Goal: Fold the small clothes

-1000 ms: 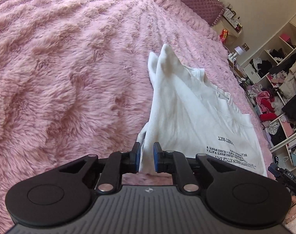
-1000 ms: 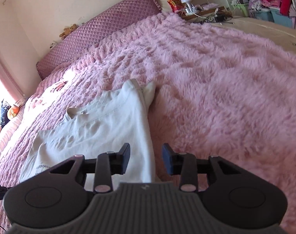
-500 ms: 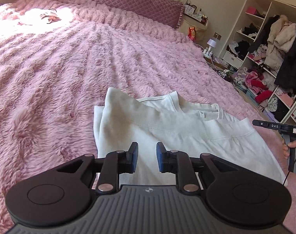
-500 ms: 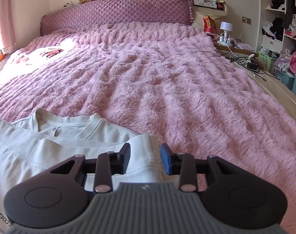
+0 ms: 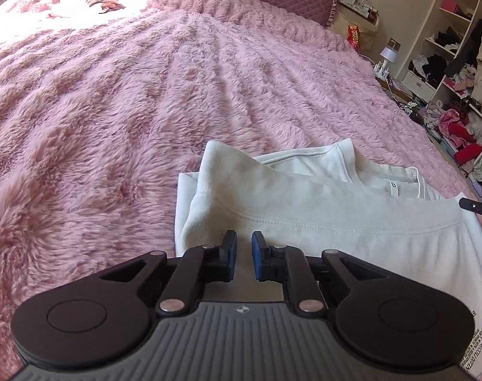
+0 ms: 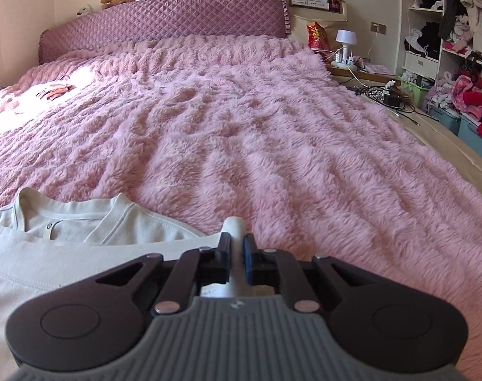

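Note:
A white T-shirt (image 5: 320,219) with black print lies on the pink fluffy bedspread (image 5: 145,111), its lower part folded up over the collar. My left gripper (image 5: 244,255) sits over the shirt's left edge with its jaws a small gap apart and only flat cloth beneath them. In the right wrist view the shirt (image 6: 66,254) fills the lower left. My right gripper (image 6: 237,258) is shut on a pinched fold of the shirt's right edge, which sticks up between the pads.
A quilted purple headboard (image 6: 164,22) stands at the far end. A small garment (image 5: 98,0) lies in the sunlit patch near it. A bedside table with a lamp (image 6: 345,43) and cluttered shelves (image 6: 456,47) are on the right, past the bed's edge.
My left gripper carried the shirt's edge up over the collar and its jaws have parted slightly. My right gripper swung round to the shirt's right edge and closed on a fold.

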Tool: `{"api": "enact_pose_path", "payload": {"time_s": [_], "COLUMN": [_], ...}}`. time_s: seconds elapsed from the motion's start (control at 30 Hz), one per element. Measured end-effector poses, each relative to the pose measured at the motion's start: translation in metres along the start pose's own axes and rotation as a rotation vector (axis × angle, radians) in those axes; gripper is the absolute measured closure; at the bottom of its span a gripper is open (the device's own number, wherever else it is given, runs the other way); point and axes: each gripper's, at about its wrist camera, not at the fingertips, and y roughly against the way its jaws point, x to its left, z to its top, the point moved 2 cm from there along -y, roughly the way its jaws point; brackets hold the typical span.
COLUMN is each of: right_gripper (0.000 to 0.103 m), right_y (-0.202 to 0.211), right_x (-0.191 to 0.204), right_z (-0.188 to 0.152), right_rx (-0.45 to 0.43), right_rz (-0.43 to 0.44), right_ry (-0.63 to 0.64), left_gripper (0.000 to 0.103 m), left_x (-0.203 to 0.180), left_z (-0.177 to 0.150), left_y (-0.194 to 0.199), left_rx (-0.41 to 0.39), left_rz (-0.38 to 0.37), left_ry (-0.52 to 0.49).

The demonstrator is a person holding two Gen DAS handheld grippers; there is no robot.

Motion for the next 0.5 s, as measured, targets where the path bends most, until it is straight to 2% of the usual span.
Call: {"api": "enact_pose_path", "payload": {"time_s": [0.13, 0.2, 0.3, 0.33, 0.43, 0.5], "right_gripper": [0.100, 0.100, 0.100, 0.099, 0.099, 0.099], "right_y": [-0.020, -0.020, -0.013, -0.012, -0.011, -0.012], "right_x": [0.010, 0.012, 0.008, 0.006, 0.004, 0.006], "right_z": [-0.015, -0.020, -0.021, -0.021, -0.022, -0.022], "right_rx": [0.052, 0.032, 0.000, -0.001, -0.002, 0.003], "right_rz": [-0.064, -0.066, -0.032, -0.025, -0.018, -0.021], "right_ry": [0.066, 0.066, 0.043, 0.031, 0.006, 0.005], "left_gripper": [0.095, 0.095, 0.087, 0.081, 0.077, 0.075], "left_x": [0.001, -0.001, -0.009, -0.010, -0.014, -0.013], "left_z": [-0.003, 0.000, 0.008, 0.010, 0.021, 0.028], "left_y": [-0.001, 0.003, 0.016, 0.019, 0.015, 0.010], "left_rx": [-0.003, -0.024, -0.115, -0.136, -0.142, -0.138], "left_rz": [0.047, 0.038, -0.029, -0.022, 0.051, 0.070], "left_ry": [0.009, 0.026, -0.011, -0.026, -0.066, -0.074]}}
